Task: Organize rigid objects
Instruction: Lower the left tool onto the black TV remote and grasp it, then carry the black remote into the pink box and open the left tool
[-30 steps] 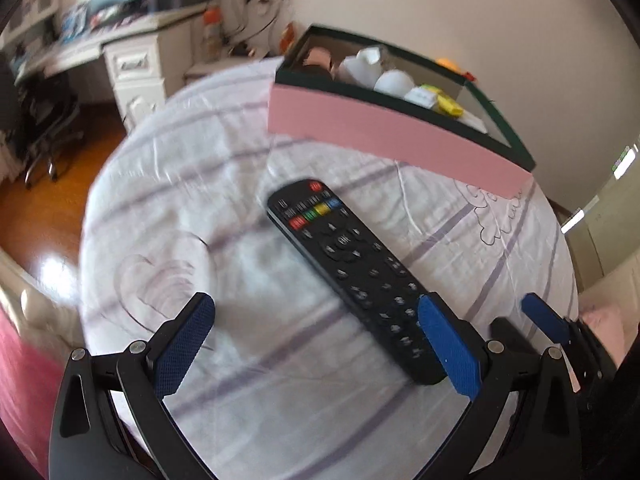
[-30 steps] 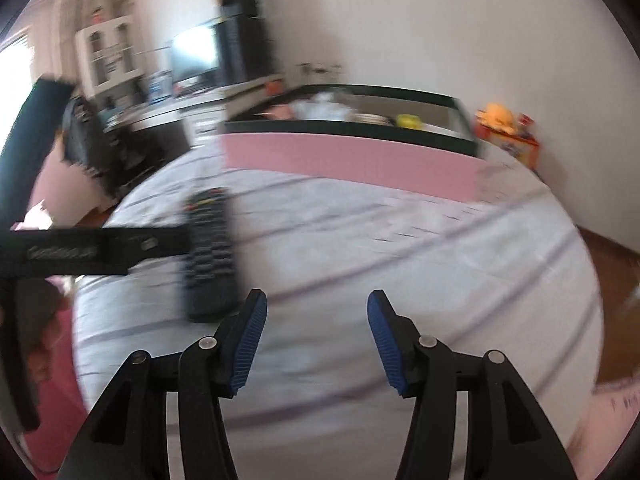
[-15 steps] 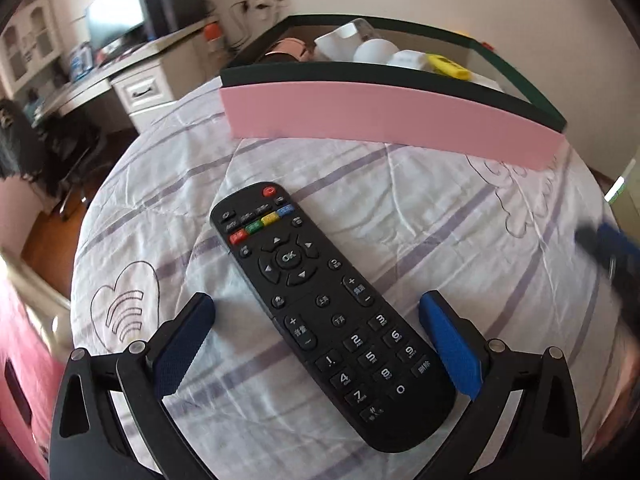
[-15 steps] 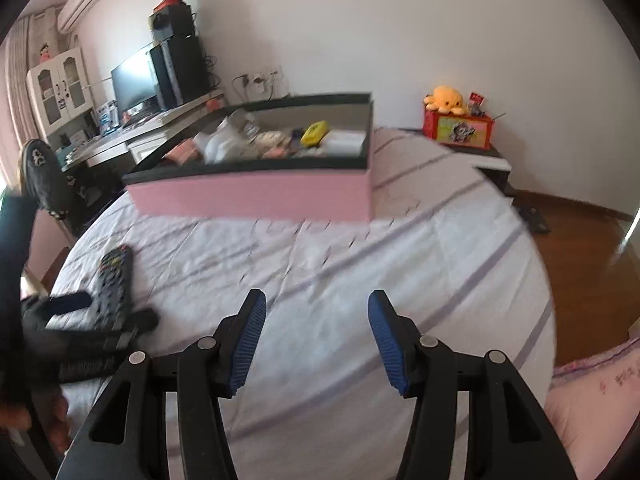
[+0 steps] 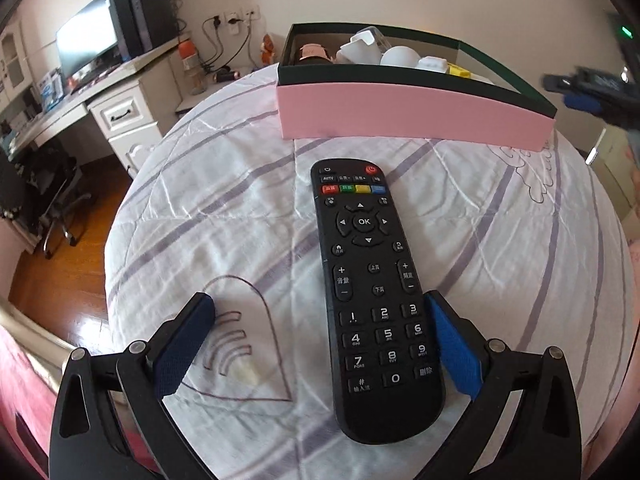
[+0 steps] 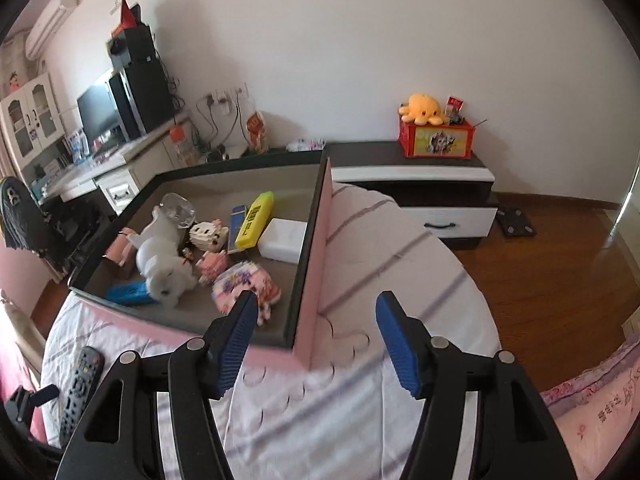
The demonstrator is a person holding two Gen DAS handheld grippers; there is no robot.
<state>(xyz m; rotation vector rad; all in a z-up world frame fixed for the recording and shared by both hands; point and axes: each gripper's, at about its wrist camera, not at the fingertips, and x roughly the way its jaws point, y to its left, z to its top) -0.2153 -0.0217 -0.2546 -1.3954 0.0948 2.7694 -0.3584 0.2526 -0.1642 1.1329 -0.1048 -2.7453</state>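
Black remote (image 5: pixel 374 292) lies flat mid-bed, near pink box (image 5: pixel 400 116); left gripper (image 5: pixel 320 344) straddles its lower end, jaws wide, not clamped. Right gripper (image 6: pixel 316 340) over box corner, empty, jaws opening.

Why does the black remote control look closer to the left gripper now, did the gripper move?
Yes. The left gripper came up around the black remote control, now between its open fingers, on the striped white bedspread.

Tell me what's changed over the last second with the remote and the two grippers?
The left gripper has lined up along the remote, which now lies lengthwise between its open fingers, ungripped. The right gripper swung away from the remote toward the pink box; its jaws are opening with nothing between them. Nothing was taken or let go. The remote still lies on the bedspread, and the box stays put.
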